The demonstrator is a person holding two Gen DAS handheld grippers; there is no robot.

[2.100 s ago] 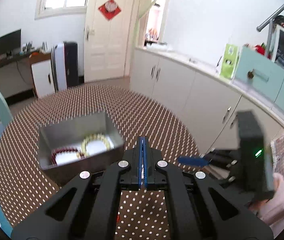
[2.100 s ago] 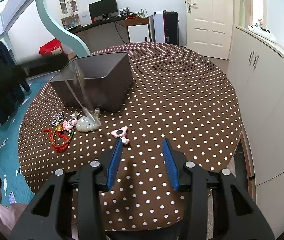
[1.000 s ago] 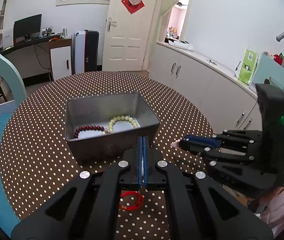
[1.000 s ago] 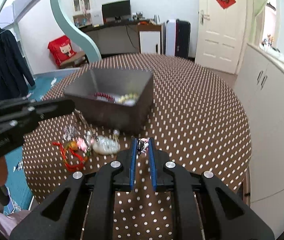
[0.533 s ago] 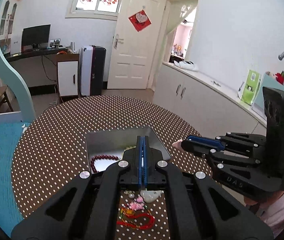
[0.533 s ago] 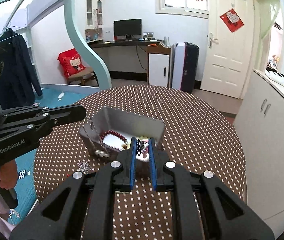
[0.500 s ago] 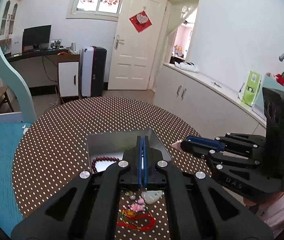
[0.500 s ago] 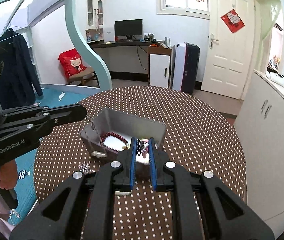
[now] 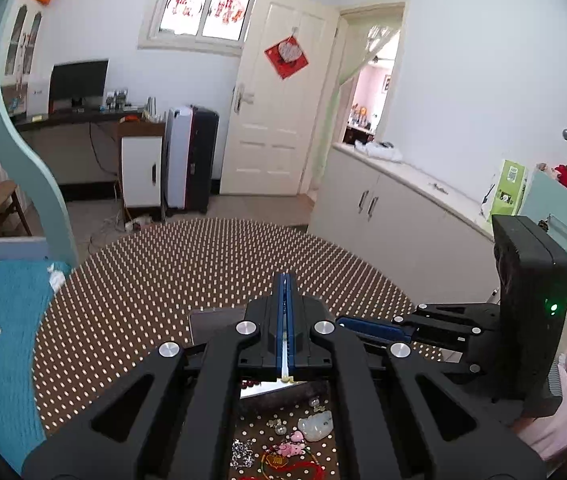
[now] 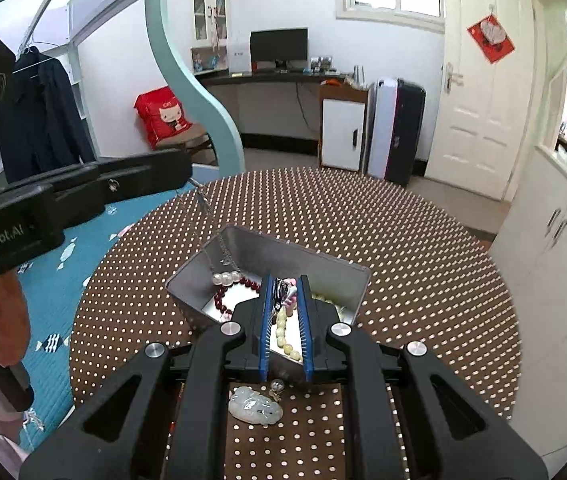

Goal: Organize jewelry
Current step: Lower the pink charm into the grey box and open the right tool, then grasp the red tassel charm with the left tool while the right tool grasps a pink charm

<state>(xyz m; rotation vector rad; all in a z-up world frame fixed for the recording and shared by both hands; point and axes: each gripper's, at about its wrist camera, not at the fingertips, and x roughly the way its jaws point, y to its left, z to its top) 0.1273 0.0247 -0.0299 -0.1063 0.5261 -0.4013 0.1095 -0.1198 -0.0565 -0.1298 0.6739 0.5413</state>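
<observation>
- Two grippers are in play: your left gripper point(image 9: 286, 280) has its blue pads pressed together on a thin silver chain necklace point(image 10: 219, 240), which hangs from the tip down into the metal tin point(image 10: 323, 264), its pale round beads point(image 10: 225, 277) dangling just above the tin's floor.
- Your right gripper point(image 10: 284, 292) hovers over the tin with a narrow gap, pinching a small pink-and-black charm point(image 10: 285, 292) between the pads.
- Inside the tin lie a dark red bead bracelet point(image 10: 229, 296) toward its left wall and a cream bead bracelet point(image 10: 283, 332) partly hidden by your right gripper.
- On the polka-dot table point(image 10: 423, 264), just beside the tin's near wall, sit a pale jade-like pendant point(image 10: 255, 406) and a small clear bead point(image 10: 277, 385).
- Nearer the table's near edge you have a pink trinket point(image 9: 289, 446), a red cord piece point(image 9: 283, 466) and a sparkly silver piece point(image 9: 239, 454), close together.
</observation>
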